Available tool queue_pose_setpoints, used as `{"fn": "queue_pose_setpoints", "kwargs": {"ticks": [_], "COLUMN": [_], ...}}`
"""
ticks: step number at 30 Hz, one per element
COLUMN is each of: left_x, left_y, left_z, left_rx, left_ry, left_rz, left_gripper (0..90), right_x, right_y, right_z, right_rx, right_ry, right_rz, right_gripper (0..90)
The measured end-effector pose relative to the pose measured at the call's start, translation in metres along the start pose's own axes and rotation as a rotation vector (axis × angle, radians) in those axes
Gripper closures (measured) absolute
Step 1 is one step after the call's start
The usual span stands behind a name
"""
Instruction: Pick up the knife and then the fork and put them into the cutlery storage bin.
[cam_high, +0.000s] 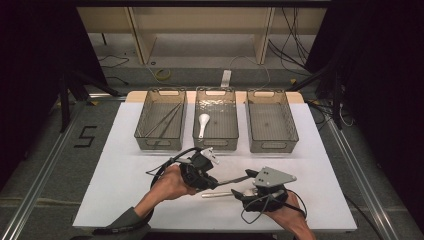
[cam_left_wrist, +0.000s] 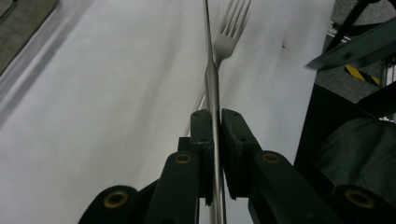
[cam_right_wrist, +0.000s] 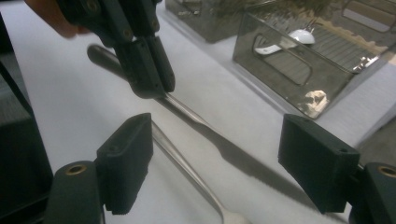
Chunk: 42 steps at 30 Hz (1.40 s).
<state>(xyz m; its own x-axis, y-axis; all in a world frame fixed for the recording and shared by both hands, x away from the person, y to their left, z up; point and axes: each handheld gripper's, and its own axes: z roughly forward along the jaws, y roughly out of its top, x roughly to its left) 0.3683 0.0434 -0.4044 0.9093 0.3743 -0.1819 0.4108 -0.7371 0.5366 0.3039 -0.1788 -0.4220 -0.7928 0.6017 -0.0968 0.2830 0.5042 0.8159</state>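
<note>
**Knife pinched, fork on the sheet**

The right gripper (cam_right_wrist: 215, 172) is spread wide over the white sheet (cam_high: 115, 180). Just beyond it, a knife (cam_right_wrist: 219, 144) is pinched by its handle in the left gripper (cam_left_wrist: 217, 140). A fork (cam_left_wrist: 229, 32) lies beside the knife. Beyond, a spoon (cam_high: 202, 122) rests in the middle bin (cam_high: 216, 141).

Table knife (cam_right_wrist: 224, 149): steel, serrated blade, clamped by its handle, raised off the white table near its front edge. Fork (cam_left_wrist: 231, 32): steel, lying flat on the table beneath the knife, by the front edge.
</note>
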Motion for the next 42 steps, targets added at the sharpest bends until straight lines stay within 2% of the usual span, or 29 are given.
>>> {"fn": "queue_pose_setpoints", "kwargs": {"ticks": [6, 13, 24, 27, 31, 34, 35, 37, 42], "left_x": [-0.004, -0.009, -0.014, -0.015, -0.016, -0.016, -0.016, -0.015, -0.01], "left_y": [0.0, 0.001, 0.003, 0.003, 0.004, 0.003, 0.003, 0.004, 0.004], "left_z": [-0.002, -0.006, -0.002, -0.002, 0.001, 0.002, 0.002, 0.001, -0.004], "left_rx": [0.008, 0.006, 0.023, 0.023, 0.021, 0.026, 0.03, 0.033, 0.014], "left_ry": [-0.026, -0.056, -0.079, -0.085, -0.1, -0.11, -0.106, -0.105, -0.128], "left_rz": [0.006, 0.017, 0.028, 0.031, 0.011, 0.019, 0.04, 0.049, 0.068], "left_gripper": [83.5, 83.5, 83.5, 83.4, 83.4, 83.3, 83.2, 83.1, 81.4], "right_x": [0.004, 0.011, 0.017, 0.019, 0.024, 0.027, 0.028, 0.029, 0.032], "right_y": [0.007, 0.012, 0.009, 0.009, 0.008, 0.007, 0.007, 0.006, 0.004], "right_z": [0.017, 0.025, 0.03, 0.03, 0.033, 0.034, 0.033, 0.034, 0.036], "right_rx": [0.09, 0.136, 0.18, 0.189, 0.198, 0.204, 0.208, 0.213, 0.207], "right_ry": [0.024, 0.039, 0.068, 0.069, 0.061, 0.063, 0.062, 0.069, 0.082], "right_rz": [-0.1, -0.197, -0.241, -0.274, -0.325, -0.359, -0.361, -0.376, -0.415], "right_gripper": [32.7, 42.4, 57.9, 61.0, 68.4, 72.2, 73.2, 75.3, 81.7]}}
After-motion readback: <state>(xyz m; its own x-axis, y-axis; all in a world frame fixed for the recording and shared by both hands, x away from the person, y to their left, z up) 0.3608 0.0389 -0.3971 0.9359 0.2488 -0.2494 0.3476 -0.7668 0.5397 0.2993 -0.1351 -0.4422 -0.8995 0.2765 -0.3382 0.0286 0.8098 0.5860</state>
